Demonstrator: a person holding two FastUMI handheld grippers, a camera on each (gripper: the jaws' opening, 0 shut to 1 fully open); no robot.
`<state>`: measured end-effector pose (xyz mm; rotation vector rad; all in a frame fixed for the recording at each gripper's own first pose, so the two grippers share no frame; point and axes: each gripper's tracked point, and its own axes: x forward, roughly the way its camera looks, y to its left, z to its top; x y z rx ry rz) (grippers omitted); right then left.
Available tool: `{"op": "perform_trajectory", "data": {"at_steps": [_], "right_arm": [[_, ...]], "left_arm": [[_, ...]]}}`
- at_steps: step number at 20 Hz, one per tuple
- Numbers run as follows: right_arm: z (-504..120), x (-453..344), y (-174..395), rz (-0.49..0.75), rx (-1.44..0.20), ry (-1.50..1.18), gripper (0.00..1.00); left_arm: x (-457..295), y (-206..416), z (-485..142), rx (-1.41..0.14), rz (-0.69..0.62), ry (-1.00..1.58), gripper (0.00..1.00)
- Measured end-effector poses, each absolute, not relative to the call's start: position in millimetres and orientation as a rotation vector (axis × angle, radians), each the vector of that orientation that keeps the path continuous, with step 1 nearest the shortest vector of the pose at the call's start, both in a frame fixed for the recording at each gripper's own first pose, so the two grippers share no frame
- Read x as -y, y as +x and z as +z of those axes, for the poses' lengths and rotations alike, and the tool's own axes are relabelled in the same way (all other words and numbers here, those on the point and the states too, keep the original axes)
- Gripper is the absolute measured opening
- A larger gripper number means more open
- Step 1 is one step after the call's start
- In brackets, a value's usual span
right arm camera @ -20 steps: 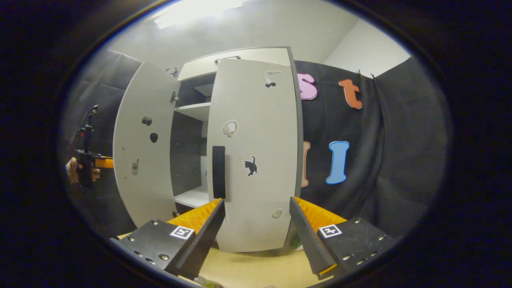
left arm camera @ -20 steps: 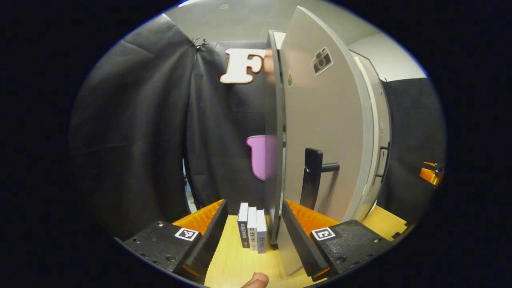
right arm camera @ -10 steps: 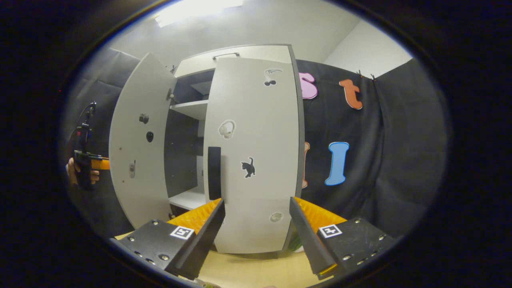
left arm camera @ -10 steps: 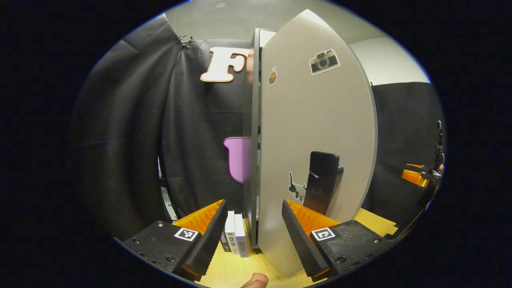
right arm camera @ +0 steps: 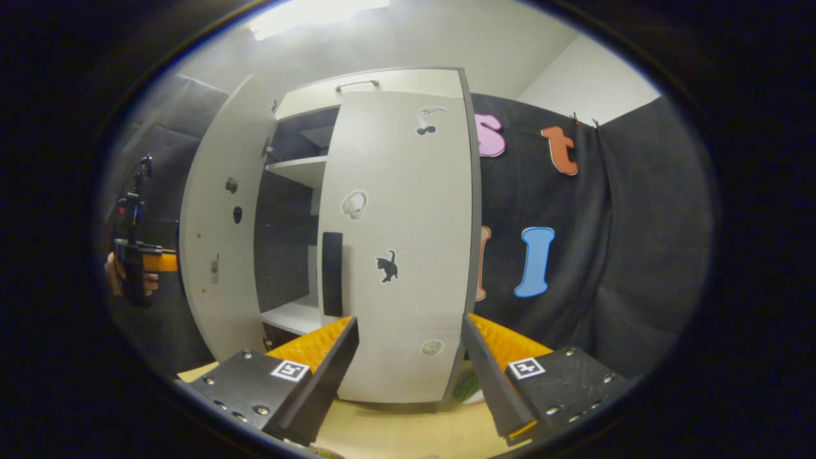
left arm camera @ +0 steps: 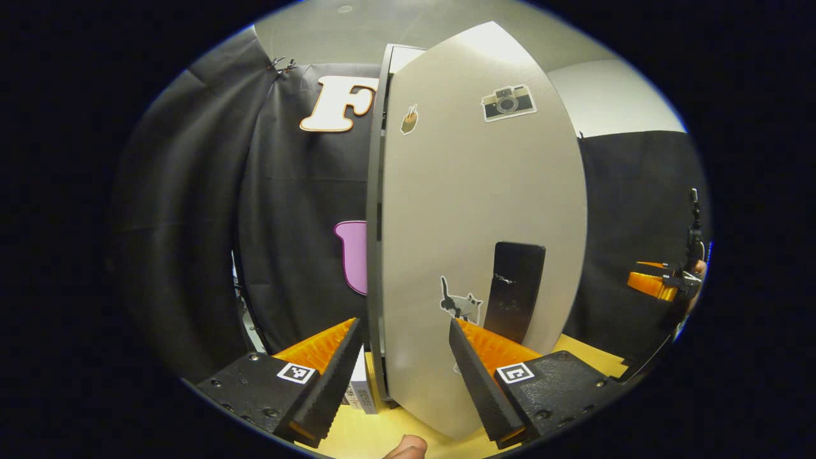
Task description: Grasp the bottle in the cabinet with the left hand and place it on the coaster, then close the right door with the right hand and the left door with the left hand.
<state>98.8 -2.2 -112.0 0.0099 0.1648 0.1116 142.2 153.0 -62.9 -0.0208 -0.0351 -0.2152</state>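
The cabinet's left door [left arm camera: 478, 210] stands close in front of my left gripper [left arm camera: 401, 373], its outer face with stickers and a black handle [left arm camera: 514, 290] turned to me. The gripper is open, and the door's lower edge sits between its fingers. In the right gripper view the right door [right arm camera: 398, 255] lies flat against the cabinet, while the left door [right arm camera: 213, 255] stands ajar with dark shelves [right arm camera: 296, 172] showing behind it. A hand holds the left gripper [right arm camera: 162, 261] at that door's outer side. My right gripper [right arm camera: 408, 376] is open and holds nothing, in front of the right door.
Small books [left arm camera: 360, 395] stand on the wooden tabletop [left arm camera: 382, 437] beside the cabinet, half behind my left finger. A green thing [right arm camera: 468, 389] peeks out at the cabinet's lower right corner. The right gripper [left arm camera: 647, 284] hovers far right. Black cloth walls surround the cabinet.
The left door has swung further toward the cabinet, its outer face turning to the left gripper view and the gap narrowing. The books slid behind the left finger. The right gripper barely moved.
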Motion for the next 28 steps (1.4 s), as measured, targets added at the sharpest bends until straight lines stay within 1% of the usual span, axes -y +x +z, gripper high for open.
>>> {"op": "perform_trajectory", "data": {"at_steps": [2, 3, 4, 5, 6, 7, 8, 9, 11, 12, 15, 19, 25, 28], "right_arm": [[-104, 6, 94, 0.114, -0.156, 0.016, 0.98], [-100, 8, 90, 0.119, -0.152, 0.021, 0.98], [-95, 11, 85, 0.122, -0.147, 0.021, 0.98], [-91, 16, 80, 0.121, -0.142, 0.016, 0.98], [-88, 21, 77, 0.113, -0.138, 0.011, 0.98], [-87, 25, 73, 0.106, -0.139, 0.010, 0.98], [-87, 28, 69, 0.100, -0.146, 0.013, 0.98], [-87, 29, 64, 0.096, -0.156, 0.016, 0.97], [-84, 30, 53, 0.101, -0.162, 0.007, 0.98], [-81, 32, 48, 0.103, -0.163, -0.001, 0.98], [-79, 40, 30, 0.092, -0.173, -0.009, 0.98], [-76, 51, 13, 0.073, -0.167, -0.016, 0.98], [-77, 47, -1, 0.079, -0.164, -0.007, 0.98], [-78, 36, -6, 0.090, -0.163, -0.005, 0.98]], "left_arm": [[-147, 142, -62, 0.048, -0.187, -0.013, 0.88], [-144, 142, -61, 0.053, -0.168, 0.001, 0.85], [-140, 143, -61, 0.055, -0.152, 0.015, 0.88], [-136, 143, -60, 0.058, -0.144, 0.023, 0.88], [-130, 144, -61, 0.056, -0.146, 0.024, 0.85], [-124, 144, -65, 0.046, -0.153, 0.021, 0.85], [-117, 141, -68, 0.037, -0.160, 0.030, 0.88], [-109, 140, -69, 0.035, -0.162, 0.032, 0.85], [-92, 136, -70, 0.028, -0.181, 0.043, 0.89], [-88, 135, -68, 0.035, -0.179, 0.054, 0.88], [-75, 129, -65, 0.047, -0.188, 0.060, 0.92], [-71, 121, -69, 0.022, -0.192, 0.033, 0.93], [-78, 98, -79, 0.000, -0.156, 0.017, 0.93], [-86, 84, -79, 0.006, -0.117, 0.023, 0.93]]}}
